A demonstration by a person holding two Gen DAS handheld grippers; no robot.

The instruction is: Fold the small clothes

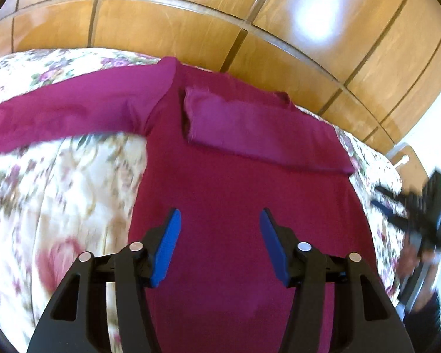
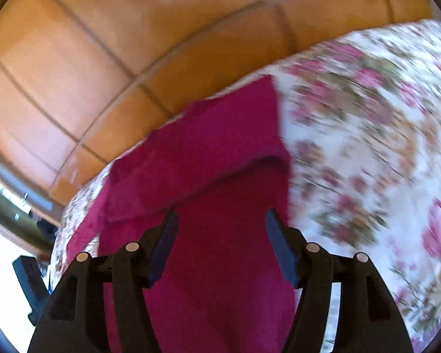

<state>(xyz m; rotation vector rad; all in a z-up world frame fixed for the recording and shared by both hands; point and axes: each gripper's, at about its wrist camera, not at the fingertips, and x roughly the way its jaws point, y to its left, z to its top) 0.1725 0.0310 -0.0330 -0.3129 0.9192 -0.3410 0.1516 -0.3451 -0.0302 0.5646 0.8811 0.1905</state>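
Note:
A magenta long-sleeved top (image 1: 220, 176) lies flat on a floral bedspread (image 1: 58, 191). One sleeve (image 1: 261, 129) is folded across the body; the other sleeve (image 1: 58, 111) stretches out to the left. My left gripper (image 1: 219, 220) is open and empty above the top's body. My right gripper (image 2: 221, 220) is open and empty above the same top (image 2: 208, 161), near its right edge. The right gripper also shows blurred at the right edge of the left wrist view (image 1: 420, 214).
The floral bedspread (image 2: 367, 147) covers the bed. Glossy wooden wardrobe panels (image 1: 191, 20) stand behind the bed. A dark device (image 2: 29, 282) sits low at the left of the right wrist view. Both views are motion-blurred.

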